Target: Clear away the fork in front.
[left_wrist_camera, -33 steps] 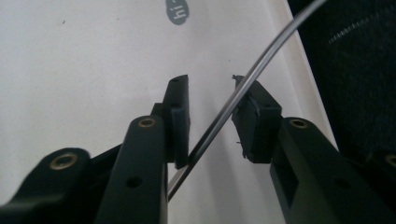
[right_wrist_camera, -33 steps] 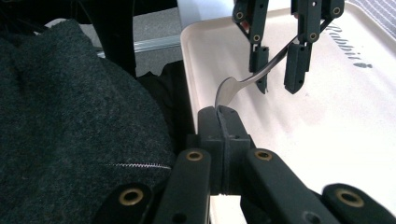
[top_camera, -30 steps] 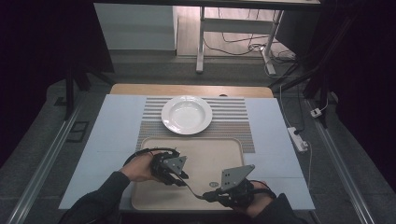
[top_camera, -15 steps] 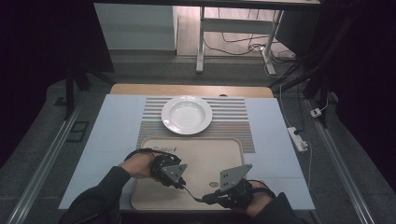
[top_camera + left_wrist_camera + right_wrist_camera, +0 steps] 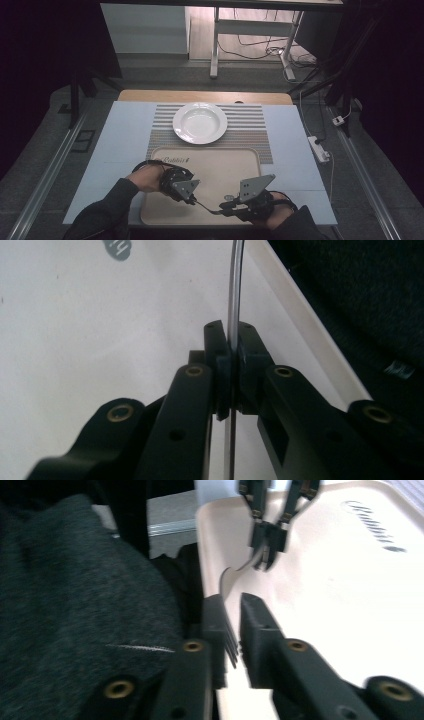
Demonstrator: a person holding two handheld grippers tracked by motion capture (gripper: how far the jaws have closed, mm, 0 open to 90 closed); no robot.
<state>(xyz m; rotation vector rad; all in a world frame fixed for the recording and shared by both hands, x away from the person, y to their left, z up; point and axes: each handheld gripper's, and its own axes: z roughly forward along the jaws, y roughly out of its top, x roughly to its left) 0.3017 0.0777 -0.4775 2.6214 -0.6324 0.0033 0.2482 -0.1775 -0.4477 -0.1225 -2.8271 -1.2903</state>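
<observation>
Fork (image 5: 235, 640) handle was clamped by the left gripper (image 5: 231, 367); the right gripper (image 5: 232, 630), jaws just opening, was slackened around its tines over the tray (image 5: 220, 165).

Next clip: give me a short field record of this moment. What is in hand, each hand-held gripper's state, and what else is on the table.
item in hand: fork, over the tray
left hand-held gripper: shut on the fork's handle, jaws have just been closing
right hand-held gripper: jaws have just been opening, a gap shows between them, fork tines in the gap
plate: white, empty, on the striped mat beyond the tray
tray contents: nothing else lies on it
</observation>
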